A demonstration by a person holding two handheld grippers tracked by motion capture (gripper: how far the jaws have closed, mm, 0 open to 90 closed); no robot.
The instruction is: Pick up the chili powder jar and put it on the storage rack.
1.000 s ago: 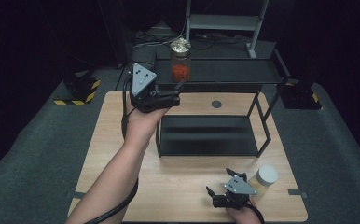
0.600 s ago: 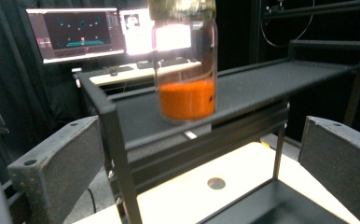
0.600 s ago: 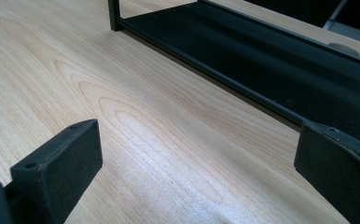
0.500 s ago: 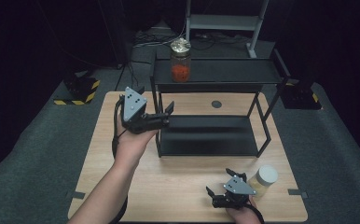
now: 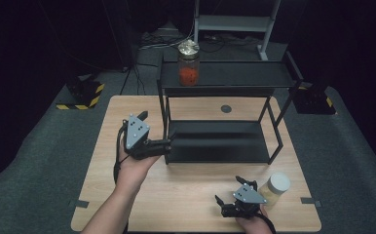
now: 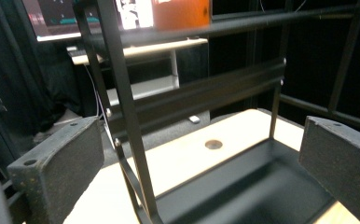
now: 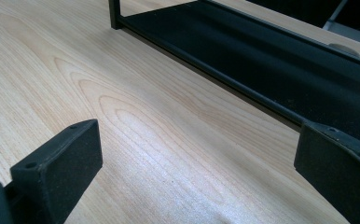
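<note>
Dark room all round, with a light wooden table [image 5: 103, 185] and a black two-tier rack [image 5: 225, 78] on it. Left gripper [image 5: 169, 139] hung released by the rack's front-left post, holding nothing. Red-filled jar [image 5: 188, 63] stood on the top tier at 12 o'clock. Right gripper [image 5: 222, 204] rested open at 5 o'clock, white-lidded jar [image 5: 275, 187] just beside it. Probably best to approach that jar level, jaws wide, and clamp below the lid.

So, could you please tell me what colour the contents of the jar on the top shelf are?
Orange-red, clearest in the high view: jar.
</note>
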